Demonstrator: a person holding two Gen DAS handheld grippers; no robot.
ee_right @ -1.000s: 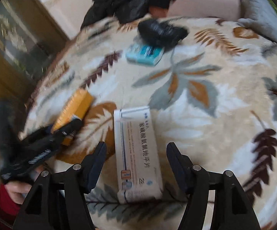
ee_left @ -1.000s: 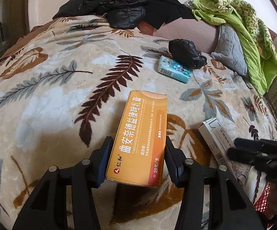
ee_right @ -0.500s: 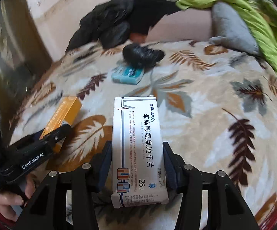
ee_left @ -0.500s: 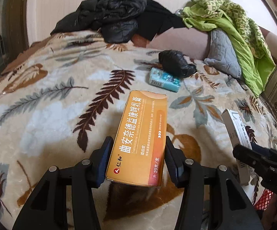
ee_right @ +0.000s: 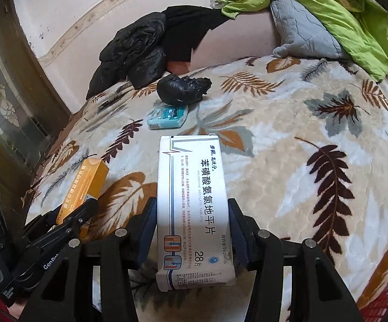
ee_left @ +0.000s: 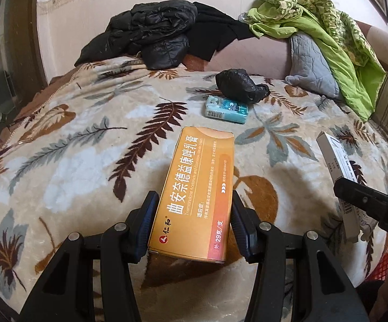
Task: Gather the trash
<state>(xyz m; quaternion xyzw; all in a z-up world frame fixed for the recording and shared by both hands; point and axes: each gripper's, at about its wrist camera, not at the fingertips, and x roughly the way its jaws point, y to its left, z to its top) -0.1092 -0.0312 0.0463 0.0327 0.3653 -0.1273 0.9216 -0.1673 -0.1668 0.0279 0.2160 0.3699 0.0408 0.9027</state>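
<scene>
**Both tongs hold boxes over the bed**

Left tongs (ee_left: 192,214) pinch the orange box (ee_left: 194,196); right tongs (ee_right: 191,220) pinch the white box (ee_right: 194,212), both lifted above the blanket (ee_left: 73,161). Farther off lie a teal pack (ee_left: 226,108) touching a black bag (ee_left: 239,86).

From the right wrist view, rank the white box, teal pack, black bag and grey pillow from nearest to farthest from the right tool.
1. White box, held in the right tool.
2. Teal pack, ahead, slightly left.
3. Black bag, just behind the pack.
4. Grey pillow, far right.
</scene>
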